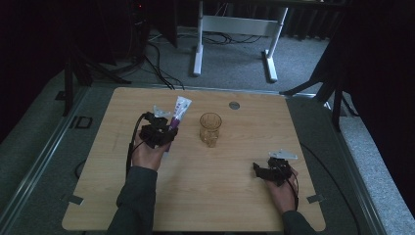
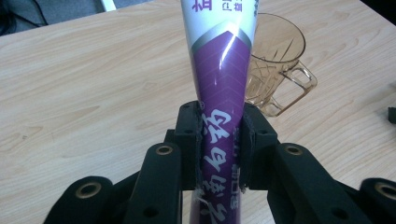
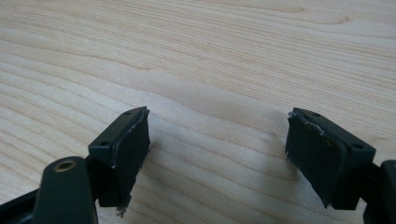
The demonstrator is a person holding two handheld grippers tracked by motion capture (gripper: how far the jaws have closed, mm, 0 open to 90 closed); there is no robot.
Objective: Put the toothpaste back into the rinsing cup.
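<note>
A purple and white toothpaste tube with white characters stands between the two black jaws of my left gripper, which is shut on it. From above, the tube points up and away from the left gripper, just left of a clear amber glass mug. That mug stands upright on the wooden table, handle toward the camera, right behind the tube. My right gripper rests near the table's right front. Its jaws stand wide apart over bare wood, open with nothing between them.
The wooden table has a round grey cable plug near its far edge. Beyond it stand a white desk frame and loose cables on grey carpet. Dark tripod legs flank the table on both sides.
</note>
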